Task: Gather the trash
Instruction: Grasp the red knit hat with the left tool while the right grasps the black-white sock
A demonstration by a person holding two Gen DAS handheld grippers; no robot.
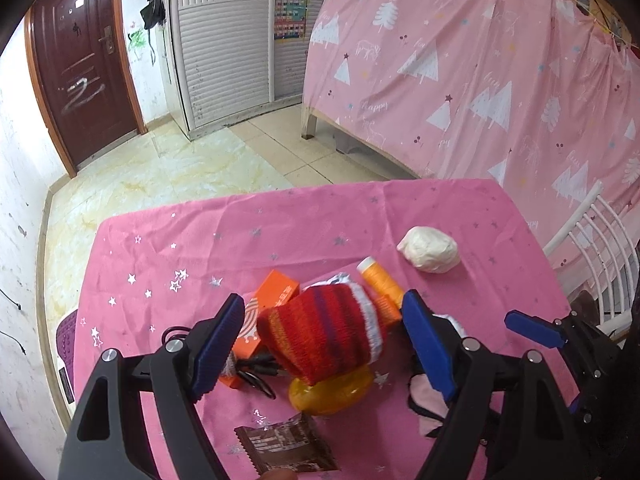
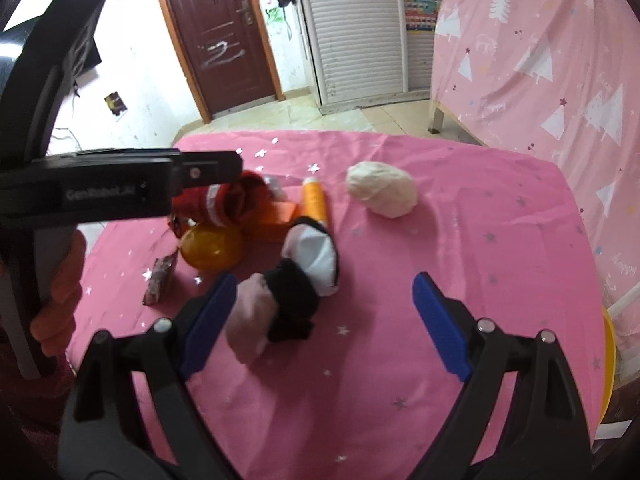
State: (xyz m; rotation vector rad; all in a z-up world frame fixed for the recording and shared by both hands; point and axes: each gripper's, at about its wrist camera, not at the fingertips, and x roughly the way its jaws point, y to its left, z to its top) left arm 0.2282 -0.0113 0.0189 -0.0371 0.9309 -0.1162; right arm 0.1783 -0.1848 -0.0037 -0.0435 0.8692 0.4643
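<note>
A pink star-print table holds a pile of items. My left gripper is open, its blue fingers either side of a red-orange striped knitted sock lying over an orange plastic ball. A brown snack wrapper lies just in front, and it also shows in the right wrist view. A crumpled white paper wad sits far right, and it also shows in the right wrist view. My right gripper is open and empty, above a pink and black sock bundle.
An orange box, an orange tube, a black cable and a white and black sock lie in the pile. A white chair stands right of the table. A pink curtain hangs behind.
</note>
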